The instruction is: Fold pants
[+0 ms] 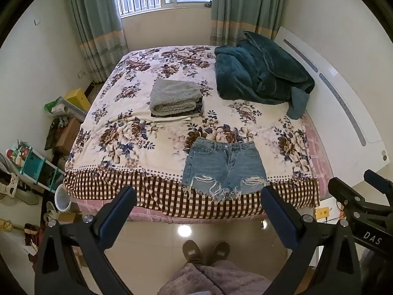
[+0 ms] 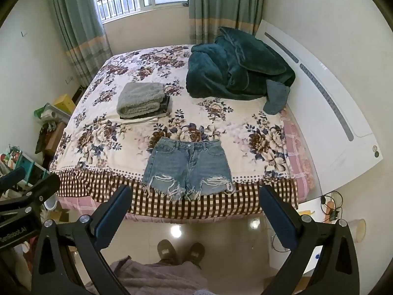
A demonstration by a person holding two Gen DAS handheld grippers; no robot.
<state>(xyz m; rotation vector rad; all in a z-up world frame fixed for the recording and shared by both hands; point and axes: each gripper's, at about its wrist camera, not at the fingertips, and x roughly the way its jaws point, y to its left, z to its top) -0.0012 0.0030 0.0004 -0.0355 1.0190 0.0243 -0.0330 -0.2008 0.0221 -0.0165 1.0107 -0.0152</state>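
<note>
Left gripper [image 1: 199, 199]: jaws apart, empty, above floor.
Right gripper [image 2: 194, 198]: jaws apart, empty.
Denim shorts [image 1: 224, 166]: flat at bed [image 1: 118, 135] edge.
Folded stack [image 1: 175, 99]: behind shorts.
Teal blanket [image 1: 258, 73]: heaped by headboard.

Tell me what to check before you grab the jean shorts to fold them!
1. Denim shorts lie flat, front up, on the bed: ok.
2. Frayed hems hang slightly past the bed's edge: ok, but watch for slipping.
3. Left gripper open and holding nothing: ok.
4. Right gripper open and holding nothing: ok.
5. Folded stack sits apart from the shorts: ok.
6. Grippers close enough to reach the shorts: not ok, both hang above the floor, short of the bed.
</note>
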